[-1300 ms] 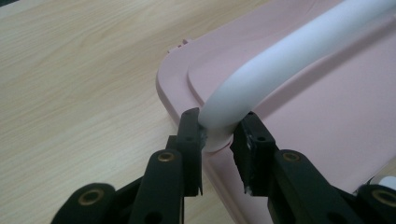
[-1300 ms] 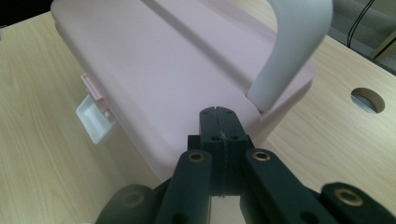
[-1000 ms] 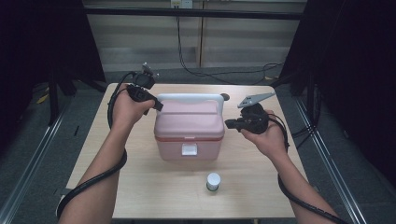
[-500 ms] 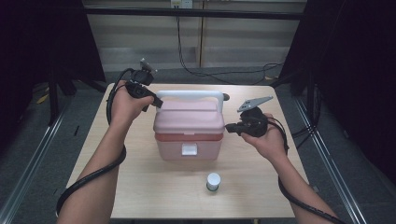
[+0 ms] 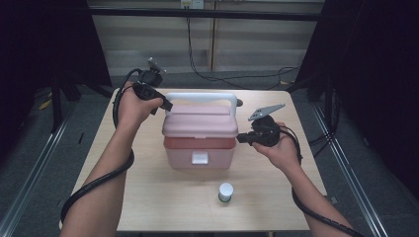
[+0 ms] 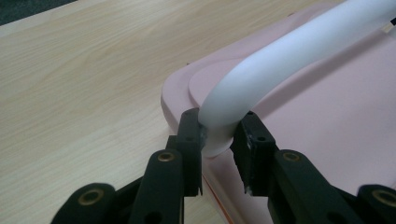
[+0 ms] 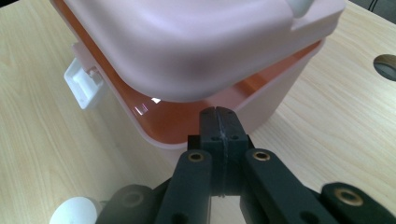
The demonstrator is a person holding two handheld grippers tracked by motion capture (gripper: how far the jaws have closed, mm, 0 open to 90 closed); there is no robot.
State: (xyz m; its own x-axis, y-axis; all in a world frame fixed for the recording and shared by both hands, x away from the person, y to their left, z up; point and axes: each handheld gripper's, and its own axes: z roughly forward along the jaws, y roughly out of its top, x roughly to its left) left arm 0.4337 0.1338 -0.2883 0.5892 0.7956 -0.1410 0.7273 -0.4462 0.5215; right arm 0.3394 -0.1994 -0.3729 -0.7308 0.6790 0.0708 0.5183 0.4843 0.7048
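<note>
At the middle of the wooden table (image 5: 148, 197) stands a pink storage box (image 5: 199, 148), and its lid (image 5: 200, 121) now sits lifted off the rim on the right side, where half a second ago it lay lower and closer to flush. The left gripper (image 6: 215, 135) pinches the white handle (image 6: 280, 60) near its left end, jaws pressed on the tube, and the raised handle has drawn the lid up with it. The right gripper (image 7: 218, 123), jaws pressed together with nothing between them, rests its tip just beside the box's right wall, under the lifted lid edge. Judging by this gap, the opening has begun; the white front latch (image 7: 84, 88) hangs free. A small white-capped bottle (image 5: 226, 192) waits near the front edge.
</note>
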